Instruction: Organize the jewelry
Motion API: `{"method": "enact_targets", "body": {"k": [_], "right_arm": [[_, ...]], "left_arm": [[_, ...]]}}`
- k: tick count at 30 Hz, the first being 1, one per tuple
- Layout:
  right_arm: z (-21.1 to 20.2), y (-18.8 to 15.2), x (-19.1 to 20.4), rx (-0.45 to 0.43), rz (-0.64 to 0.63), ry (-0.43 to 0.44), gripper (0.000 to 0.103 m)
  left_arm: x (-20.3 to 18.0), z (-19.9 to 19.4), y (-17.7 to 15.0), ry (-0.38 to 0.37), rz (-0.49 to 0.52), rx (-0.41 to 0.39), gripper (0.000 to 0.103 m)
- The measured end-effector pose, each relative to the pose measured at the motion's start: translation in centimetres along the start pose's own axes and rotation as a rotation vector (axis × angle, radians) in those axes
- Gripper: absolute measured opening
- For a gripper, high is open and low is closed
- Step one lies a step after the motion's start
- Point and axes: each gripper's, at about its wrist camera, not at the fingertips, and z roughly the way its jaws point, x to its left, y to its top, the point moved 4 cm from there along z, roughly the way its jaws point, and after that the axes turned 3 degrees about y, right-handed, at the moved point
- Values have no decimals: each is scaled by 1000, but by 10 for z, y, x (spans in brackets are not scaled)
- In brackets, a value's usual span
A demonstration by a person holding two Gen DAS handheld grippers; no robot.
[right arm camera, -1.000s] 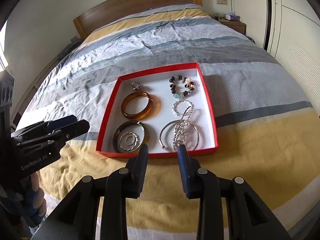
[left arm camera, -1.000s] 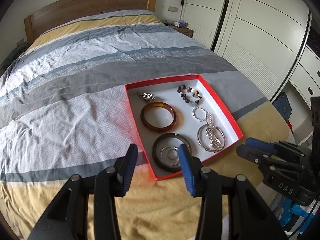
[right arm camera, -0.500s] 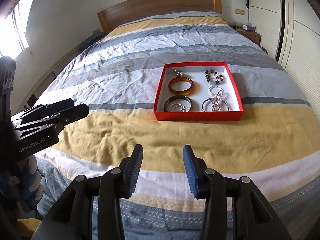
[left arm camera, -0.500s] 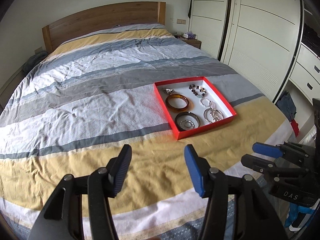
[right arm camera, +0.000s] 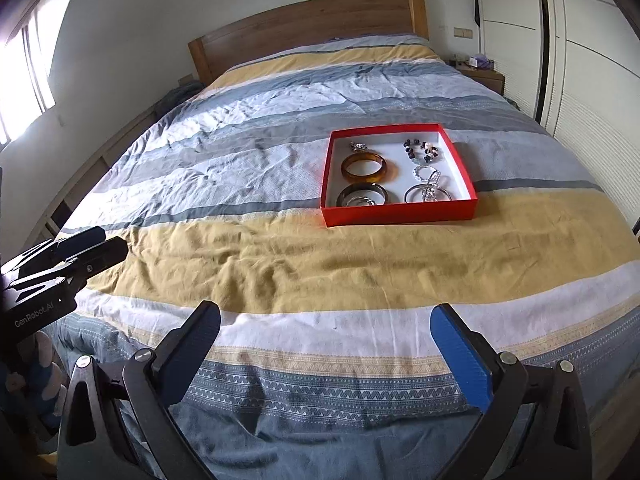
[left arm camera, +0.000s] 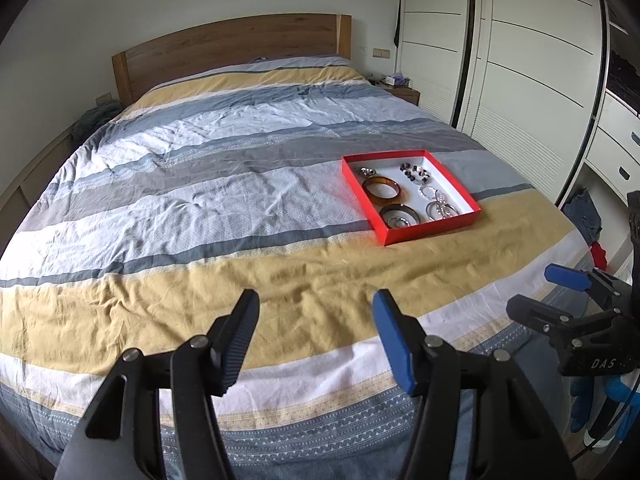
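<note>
Right gripper [right arm camera: 324, 344] and left gripper [left arm camera: 316, 336], both wide and empty, sit well short of the red tray [right arm camera: 400, 214], which lies ahead, nearer the right one.

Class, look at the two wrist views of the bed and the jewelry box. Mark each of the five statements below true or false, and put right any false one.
1. The red box lies on the striped bedspread. True.
2. The amber bangle lies on the bedspread outside the box. False: it lies inside the box.
3. The right gripper is shut on a bracelet. False: its jaws are wide apart and hold nothing.
4. The left gripper is open and empty. True.
5. The beaded bracelet lies in the box's near corner. False: it lies toward the far side, nearer the wooden headboard.
</note>
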Motion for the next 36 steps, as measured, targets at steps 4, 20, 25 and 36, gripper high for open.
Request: {"method": "enact_targets", "body": {"k": [4, 20, 25, 36], "right_arm": [[-5, -7, -2, -19, 16, -39, 103], [-9, -26, -1, -33, 22, -71, 103], [-7, -29, -3, -26, 27, -80, 103], [-1, -32, -4, -9, 30, -85, 103]], "left_arm": [[8, -5, -12, 12, -17, 7, 57], [29, -8, -42, 41, -63, 36, 58], [33, -4, -47, 43, -71, 57, 58], [36, 3, -53, 40, -82, 79, 58]]}}
